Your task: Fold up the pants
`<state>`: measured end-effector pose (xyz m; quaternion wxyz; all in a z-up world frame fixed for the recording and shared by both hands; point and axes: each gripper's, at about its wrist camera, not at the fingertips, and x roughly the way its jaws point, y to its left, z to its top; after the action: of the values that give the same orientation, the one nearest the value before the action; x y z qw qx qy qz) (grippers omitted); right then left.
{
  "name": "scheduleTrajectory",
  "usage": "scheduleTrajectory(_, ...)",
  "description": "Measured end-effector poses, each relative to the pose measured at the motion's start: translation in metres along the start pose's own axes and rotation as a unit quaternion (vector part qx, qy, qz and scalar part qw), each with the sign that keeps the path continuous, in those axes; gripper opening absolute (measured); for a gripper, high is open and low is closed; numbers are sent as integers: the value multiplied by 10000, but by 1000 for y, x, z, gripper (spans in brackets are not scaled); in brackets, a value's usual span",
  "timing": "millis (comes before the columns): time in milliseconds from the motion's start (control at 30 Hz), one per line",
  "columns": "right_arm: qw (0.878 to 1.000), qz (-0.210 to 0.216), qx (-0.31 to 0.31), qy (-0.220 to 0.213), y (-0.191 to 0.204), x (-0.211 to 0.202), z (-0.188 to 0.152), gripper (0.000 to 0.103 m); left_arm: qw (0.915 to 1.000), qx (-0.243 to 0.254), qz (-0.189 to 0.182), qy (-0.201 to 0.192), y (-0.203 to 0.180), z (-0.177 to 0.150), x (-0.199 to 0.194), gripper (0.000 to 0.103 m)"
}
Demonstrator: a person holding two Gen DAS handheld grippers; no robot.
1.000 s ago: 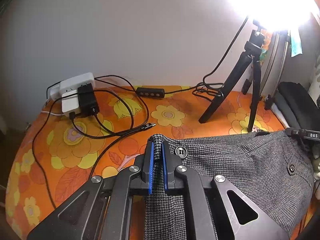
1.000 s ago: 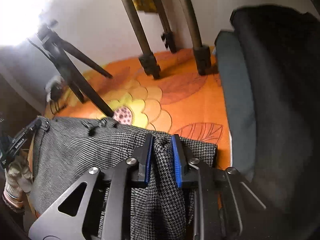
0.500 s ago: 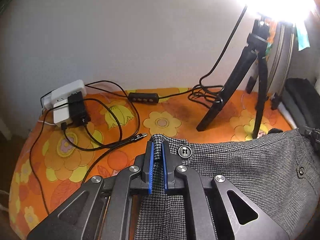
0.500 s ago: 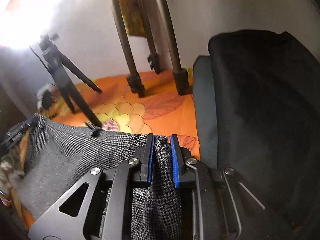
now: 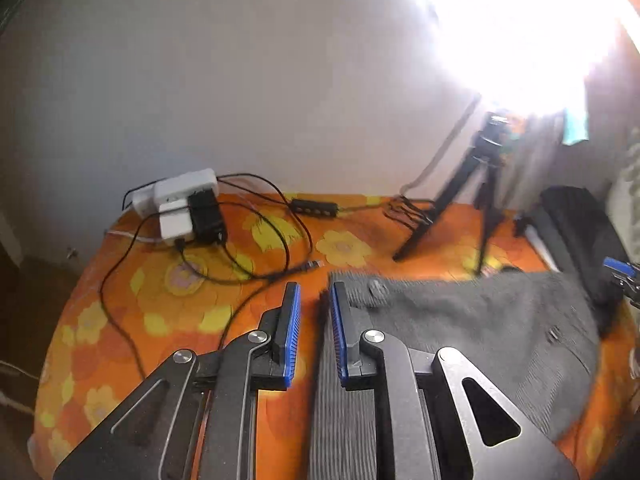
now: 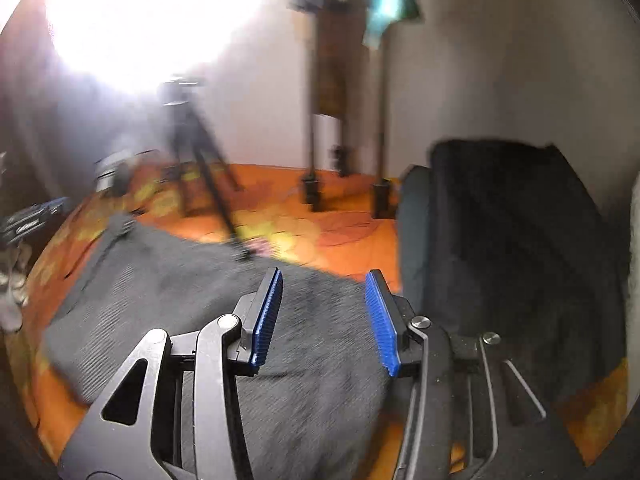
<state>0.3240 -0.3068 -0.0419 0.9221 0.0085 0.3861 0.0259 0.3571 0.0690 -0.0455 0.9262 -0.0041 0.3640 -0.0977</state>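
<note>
Both tools, left (image 5: 314,300) and right (image 6: 324,292), spread over blurred, seemingly flat pants (image 5: 460,320) on orange floral cloth (image 5: 160,300).

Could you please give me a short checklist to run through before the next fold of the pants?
1. Left gripper released: ok, fingers apart, nothing between them.
2. Right gripper released: ok, fingers wide apart over the cloth.
3. Pants resting on the bedspread: ok, the waistband lies on it.
4. Pants flat and smooth: cannot tell, both views are blurred.
5. Cable away from the pants: not ok, it runs close to the waistband corner, under the left gripper.
6. Tripod away from the pants: not ok, one leg's foot is at the cloth's far edge.
</note>
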Motion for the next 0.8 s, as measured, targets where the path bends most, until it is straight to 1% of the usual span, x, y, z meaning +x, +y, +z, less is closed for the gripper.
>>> scheduleTrajectory(67, 9993, 340, -123, 47, 20, -21, -7, 45, 10000, 5, -98, -3, 1, -14, -21, 14)
scheduleTrajectory(133, 9976, 611, -242, 204, 38, -33, -18, 45, 9998, 31, -200, 23, 1, -32, -40, 14)
scheduleTrajectory(200, 9953, 839, -370, 324, 59, -45, -33, 45, 9989, 7, -414, 201, 0, -53, -52, 14)
scheduleTrajectory(267, 9918, 1068, -446, 548, 78, -55, -50, 45, 9979, -55, -502, 396, -2, -68, -53, 14)
scheduleTrajectory(300, 9905, 1138, -438, 630, 84, -58, -57, 45, 9971, -129, -564, 484, -3, -77, -54, 15)
scheduleTrajectory(333, 9889, 1232, -378, 746, 90, -60, -65, 45, 9963, -190, -623, 556, -4, -83, -54, 23)
scheduleTrajectory(367, 9870, 1315, -279, 877, 95, -61, -74, 45, 9957, -245, -651, 608, -5, -90, -54, 32)
scheduleTrajectory(400, 9860, 1342, -173, 972, 97, -63, -80, 45, 9949, -339, -667, 675, -6, -97, -53, 34)
scheduleTrajectory(467, 9837, 1382, 139, 1140, 102, -67, -94, 46, 9918, -580, -851, 761, -5, -107, -54, 34)
scheduleTrajectory(533, 9798, 1468, 591, 1225, 99, -67, -103, 54, 9883, -843, -980, 810, -3, -114, -53, 35)
scheduleTrajectory(567, 9774, 1501, 843, 1230, 98, -67, -109, 60, 9867, -921, -1010, 878, -4, -117, -51, 35)
scheduleTrajectory(600, 9744, 1490, 1151, 1230, 95, -65, -115, 62, 9855, -1001, -1009, 929, -3, -119, -48, 35)
scheduleTrajectory(667, 9682, 1454, 1628, 1221, 88, -59, -123, 63, 9823, -1207, -1053, 974, 0, -123, -43, 35)
scheduleTrajectory(800, 9562, 1381, 2190, 1365, 79, -34, -133, 63, 9762, -1553, -1111, 1026, 7, -126, -35, 35)
